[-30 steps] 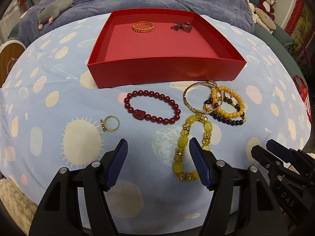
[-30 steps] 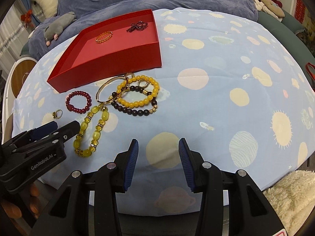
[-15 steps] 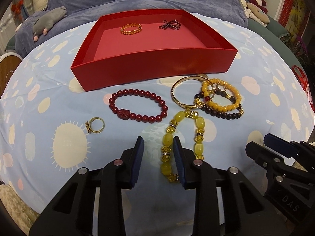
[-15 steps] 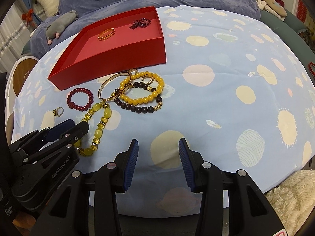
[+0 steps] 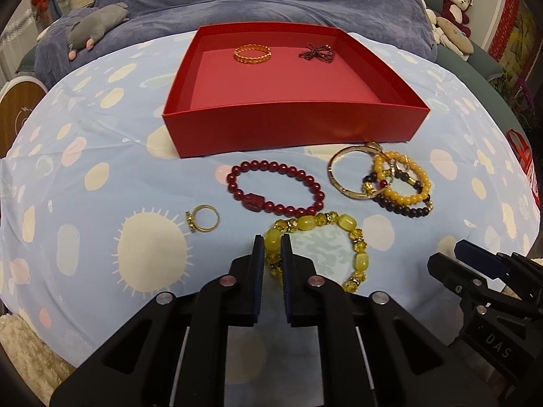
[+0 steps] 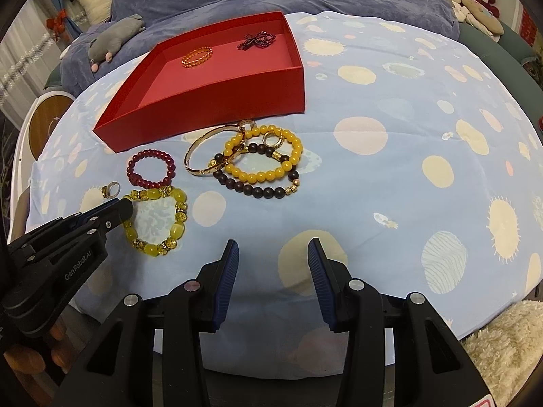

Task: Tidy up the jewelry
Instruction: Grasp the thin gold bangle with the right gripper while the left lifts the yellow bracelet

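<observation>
My left gripper (image 5: pixel 270 242) is shut on the near-left side of the yellow bead bracelet (image 5: pixel 342 224), which lies spread into a loop on the cloth; it also shows in the right wrist view (image 6: pixel 159 217). A red open box (image 5: pixel 292 125) at the back holds an orange ring bracelet (image 5: pixel 252 53) and a dark red bow (image 5: pixel 316 53). In front of the box lie a dark red bead bracelet (image 5: pixel 275 190), a gold ring (image 5: pixel 203 223), and a pile of a gold bangle (image 5: pixel 349 173), an orange bead bracelet (image 5: pixel 404 183) and a dark bead bracelet (image 5: pixel 407 208). My right gripper (image 6: pixel 271 247) is open and empty, near the table's front edge.
The table wears a light blue cloth with pale dots (image 6: pixel 407 142). A grey plush toy (image 5: pixel 96 25) lies on the blue bedding behind. A cream fluffy rug (image 6: pixel 502 346) shows at the lower right.
My left gripper has closed from wide open onto the yellow bead bracelet, and the bracelet has spread from a narrow strand into a rounder loop. The right gripper has hardly moved.
</observation>
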`<state>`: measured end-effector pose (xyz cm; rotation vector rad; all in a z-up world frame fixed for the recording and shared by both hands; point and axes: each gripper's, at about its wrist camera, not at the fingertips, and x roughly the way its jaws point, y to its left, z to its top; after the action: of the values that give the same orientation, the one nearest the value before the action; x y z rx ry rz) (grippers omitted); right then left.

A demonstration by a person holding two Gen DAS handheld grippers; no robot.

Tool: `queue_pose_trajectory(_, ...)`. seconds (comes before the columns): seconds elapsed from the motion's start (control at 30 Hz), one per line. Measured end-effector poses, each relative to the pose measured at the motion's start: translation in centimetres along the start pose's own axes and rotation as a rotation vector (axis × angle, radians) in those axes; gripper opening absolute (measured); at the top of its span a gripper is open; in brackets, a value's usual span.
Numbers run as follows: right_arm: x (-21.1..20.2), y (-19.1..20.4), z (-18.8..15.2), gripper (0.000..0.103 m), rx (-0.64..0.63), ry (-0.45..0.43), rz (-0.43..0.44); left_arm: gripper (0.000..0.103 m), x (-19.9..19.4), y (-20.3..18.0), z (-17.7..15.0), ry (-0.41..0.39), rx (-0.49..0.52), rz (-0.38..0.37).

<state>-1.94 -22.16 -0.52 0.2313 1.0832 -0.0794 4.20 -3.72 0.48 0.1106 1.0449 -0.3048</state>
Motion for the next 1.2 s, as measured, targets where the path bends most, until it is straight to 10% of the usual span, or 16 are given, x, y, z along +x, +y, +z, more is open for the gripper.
queue_pose_trajectory(1.2, 5.6, 6.9, 7.2, 0.063, -0.181, -0.028, -0.04, 0.01, 0.9, 3.6, 0.4, 0.015, -0.093, 0.014)
